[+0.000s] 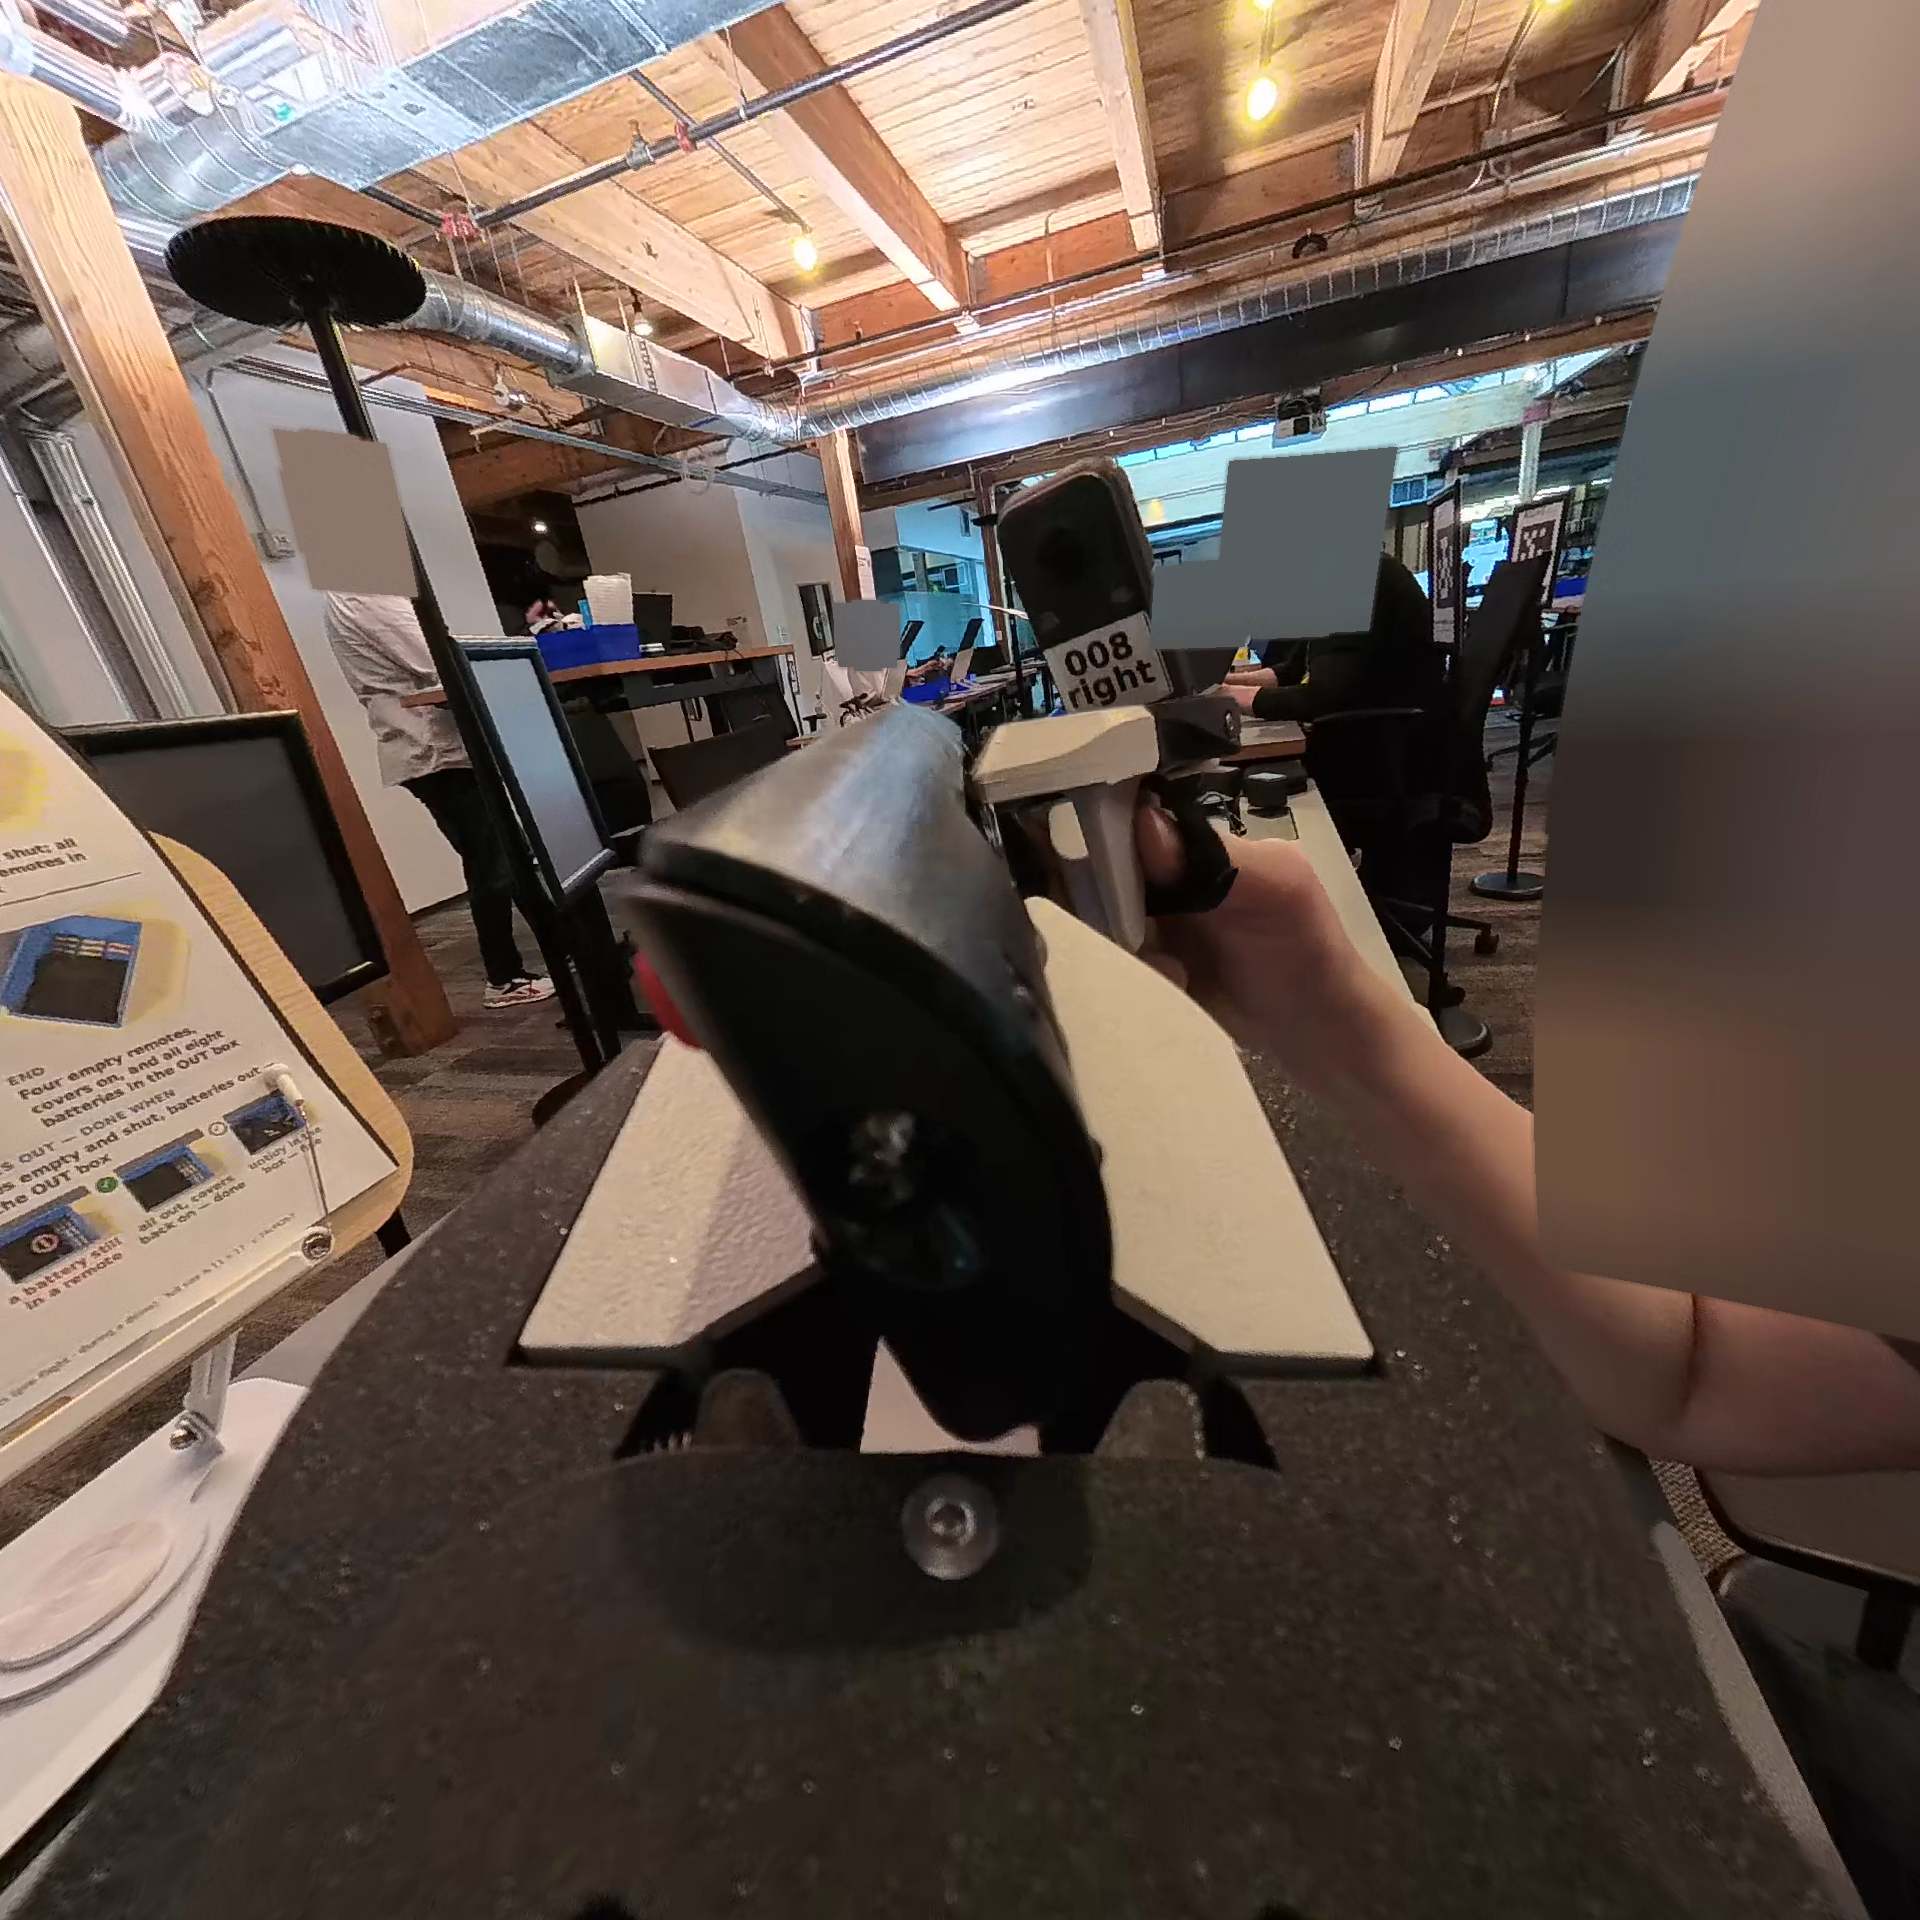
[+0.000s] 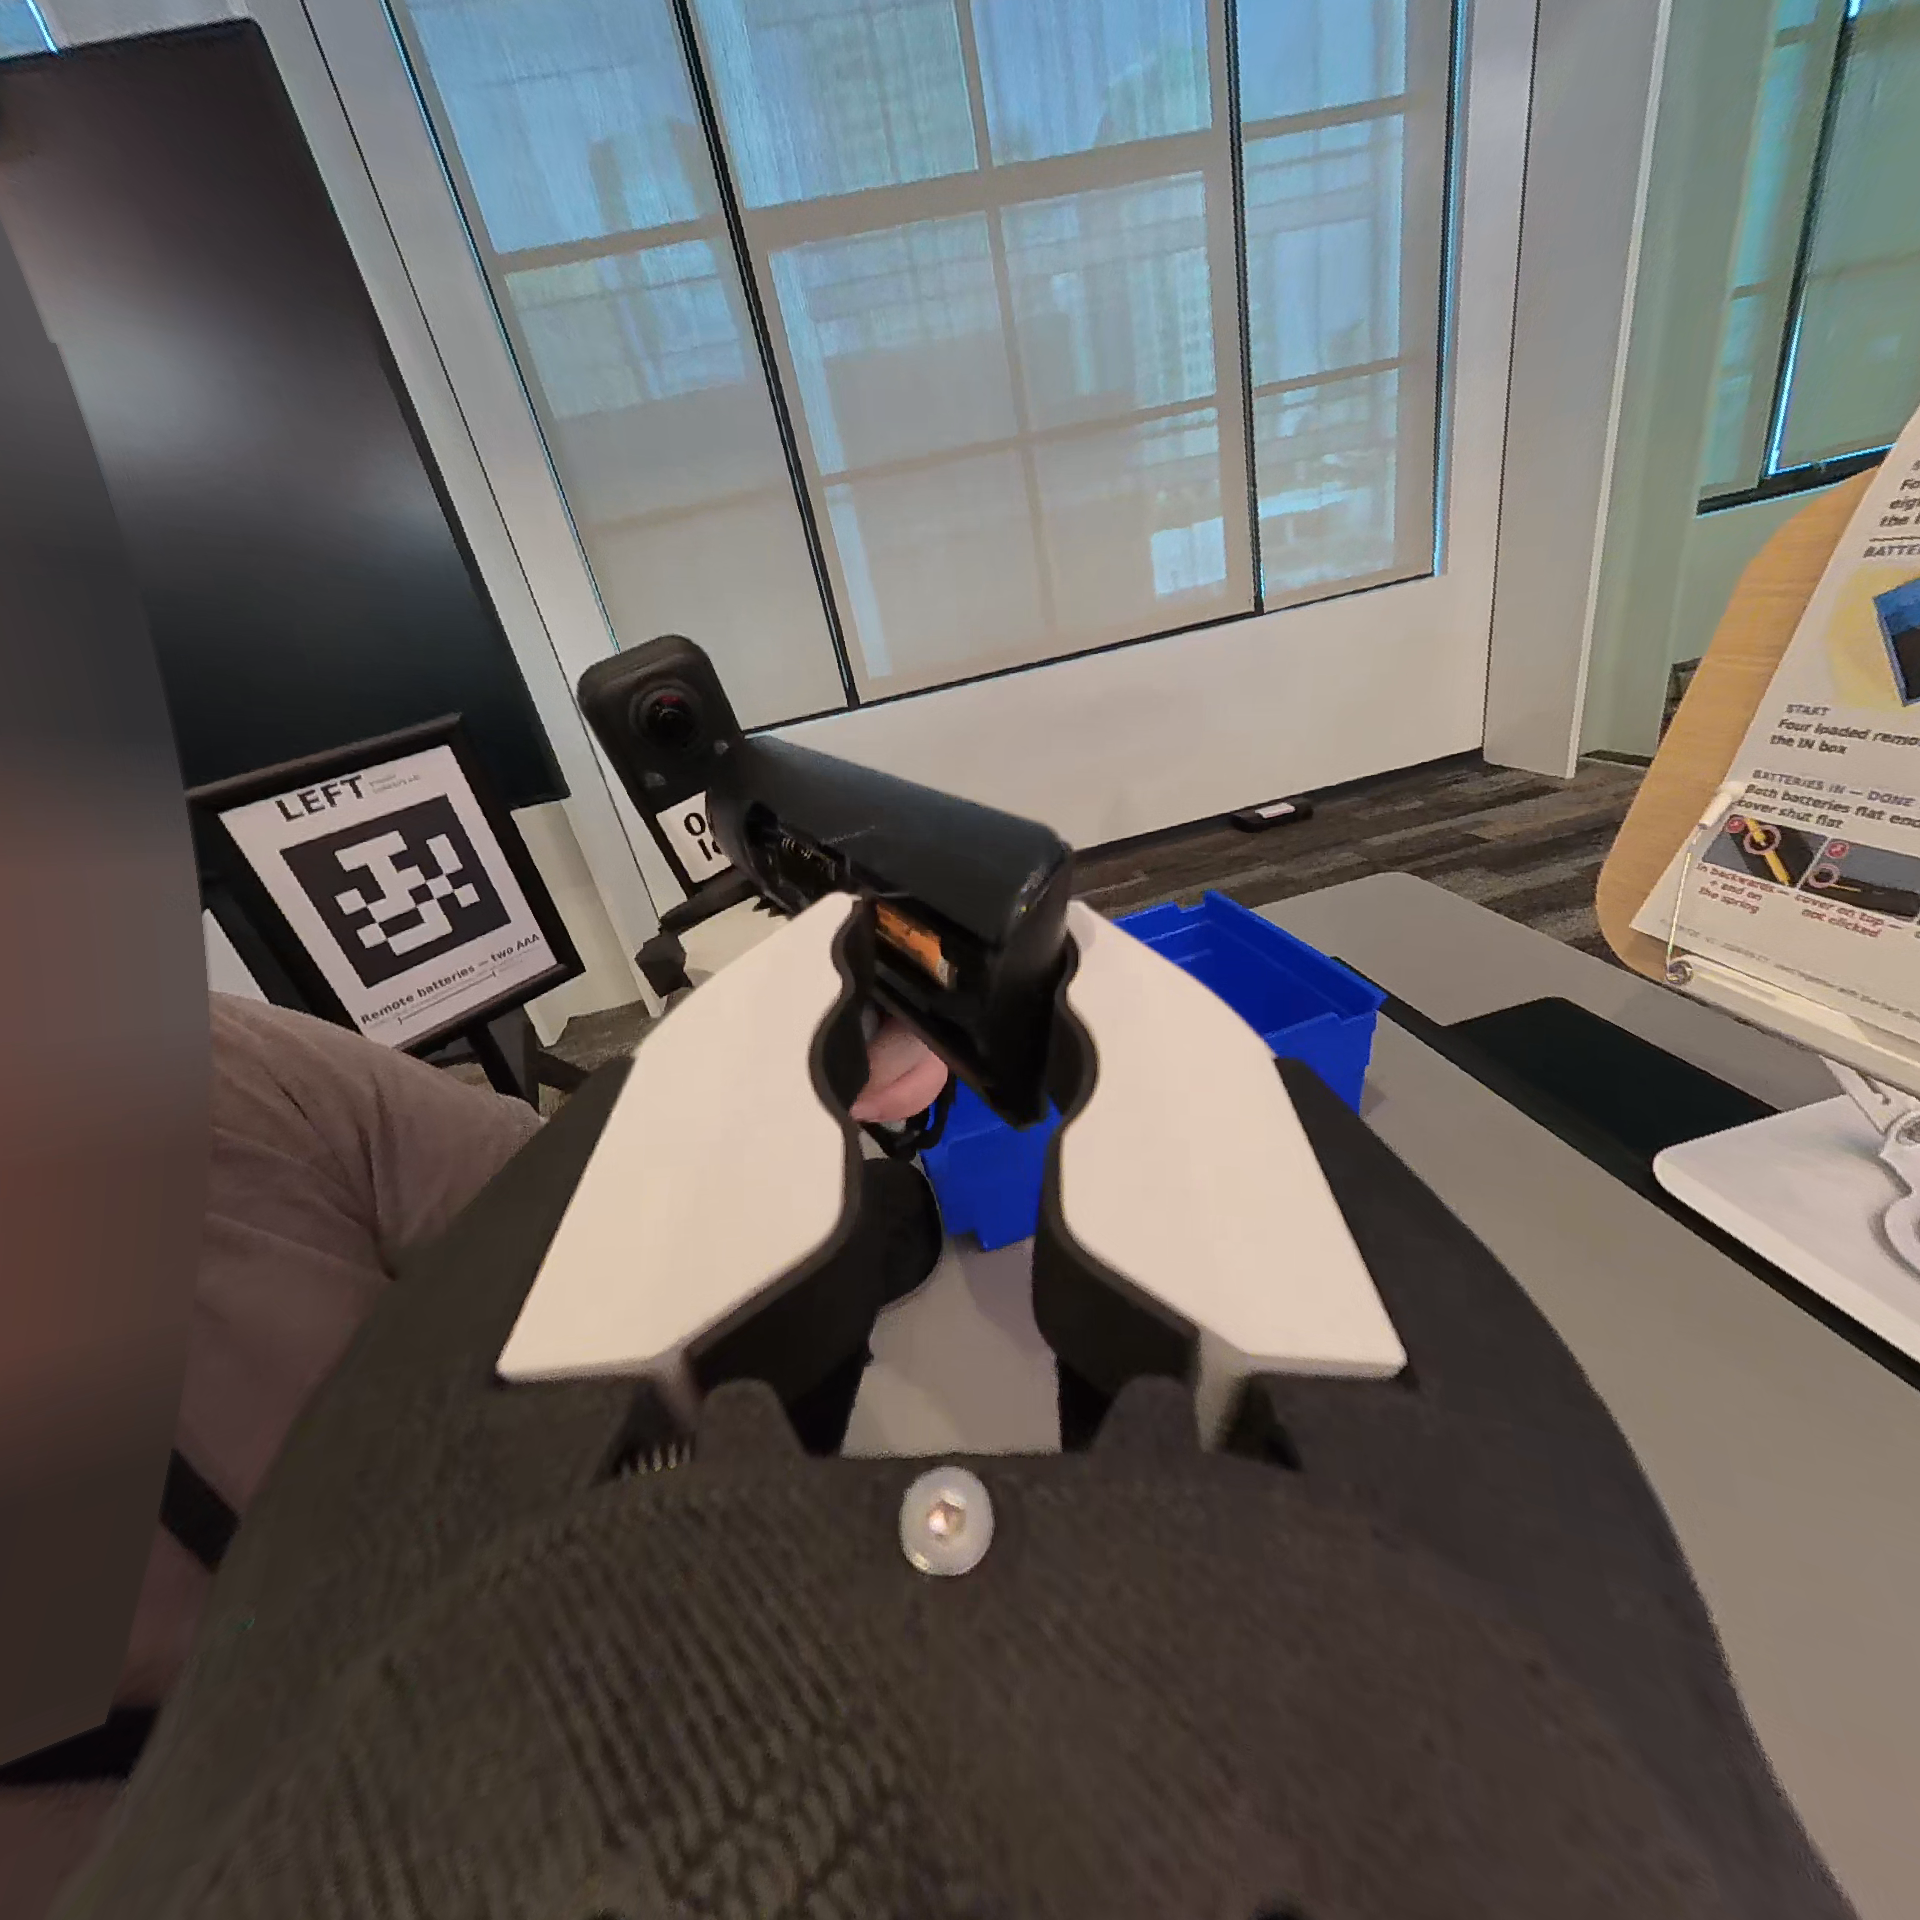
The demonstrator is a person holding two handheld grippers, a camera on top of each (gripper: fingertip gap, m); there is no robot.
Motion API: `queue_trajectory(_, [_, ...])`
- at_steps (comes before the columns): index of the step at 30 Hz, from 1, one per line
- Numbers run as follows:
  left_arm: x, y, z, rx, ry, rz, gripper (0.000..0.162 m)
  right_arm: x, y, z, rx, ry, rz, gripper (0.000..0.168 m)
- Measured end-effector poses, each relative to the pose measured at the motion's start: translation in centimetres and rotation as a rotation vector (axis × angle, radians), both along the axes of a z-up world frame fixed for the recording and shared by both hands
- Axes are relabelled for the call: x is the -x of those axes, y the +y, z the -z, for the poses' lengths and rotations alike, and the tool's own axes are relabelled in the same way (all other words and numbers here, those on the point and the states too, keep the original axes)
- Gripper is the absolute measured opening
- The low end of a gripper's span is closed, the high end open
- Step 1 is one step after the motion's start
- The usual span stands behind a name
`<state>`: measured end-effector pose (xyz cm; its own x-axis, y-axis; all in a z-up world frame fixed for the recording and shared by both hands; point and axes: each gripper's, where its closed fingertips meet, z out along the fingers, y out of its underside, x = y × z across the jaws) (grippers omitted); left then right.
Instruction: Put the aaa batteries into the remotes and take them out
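A black remote (image 1: 883,1039) with a red button is held between both grippers, off the table. My left gripper (image 1: 862,987) is shut on one end of it. My right gripper (image 2: 956,935) is shut on the other end (image 2: 977,997). In the right wrist view the battery compartment faces me and is open, with an orange battery (image 2: 906,925) lying in it. The right gripper also shows in the left wrist view (image 1: 1070,769), held by a bare hand (image 1: 1247,935). The left gripper's camera (image 2: 665,717) shows beyond the remote.
A blue bin (image 2: 1257,987) stands on the grey table (image 2: 1507,1143) under the remote. An instruction sheet on a stand (image 2: 1818,790) is at the right, and shows in the left wrist view (image 1: 135,1039). A framed marker sign (image 2: 395,894) stands on the floor.
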<state>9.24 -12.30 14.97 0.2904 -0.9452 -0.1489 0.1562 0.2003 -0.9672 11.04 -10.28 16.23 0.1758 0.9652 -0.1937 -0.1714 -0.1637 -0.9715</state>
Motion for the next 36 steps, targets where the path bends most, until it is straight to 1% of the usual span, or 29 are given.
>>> queue_trajectory(1, [0.0,0.0,0.0,0.002,0.002,0.002,0.02,0.0,0.0,0.1,-0.004,-0.011,0.001,0.033])
queue_trajectory(8, [0.0,-0.1,0.0,0.012,-0.001,0.019,0.02,-0.1,-0.2,0.2,-0.014,-0.041,0.006,0.033])
queue_trajectory(13, [-0.1,-0.5,-0.2,0.007,-0.003,0.045,0.021,0.4,-1.1,0.1,0.023,-0.019,-0.087,0.039])
queue_trajectory(15, [0.0,-0.7,-0.3,0.009,-0.007,0.053,0.021,0.4,-1.4,0.0,0.039,-0.007,-0.118,0.037])
queue_trajectory(19, [-0.1,-0.7,-0.2,0.007,-0.004,0.057,0.021,0.3,-1.4,0.0,0.046,-0.007,-0.123,0.035])
queue_trajectory(22, [-0.2,-0.9,-0.3,-0.008,-0.007,0.057,0.021,0.1,-1.3,-0.3,0.081,0.026,-0.129,0.028])
queue_trajectory(29, [-0.3,-0.8,-0.1,-0.068,0.016,0.02,0.021,0.1,-1.1,-0.2,0.131,0.038,-0.123,0.031])
queue_trajectory(36, [-0.1,-0.9,-0.2,-0.059,0.01,0.03,0.022,0.1,-1.2,-0.2,0.146,0.058,-0.144,0.028])
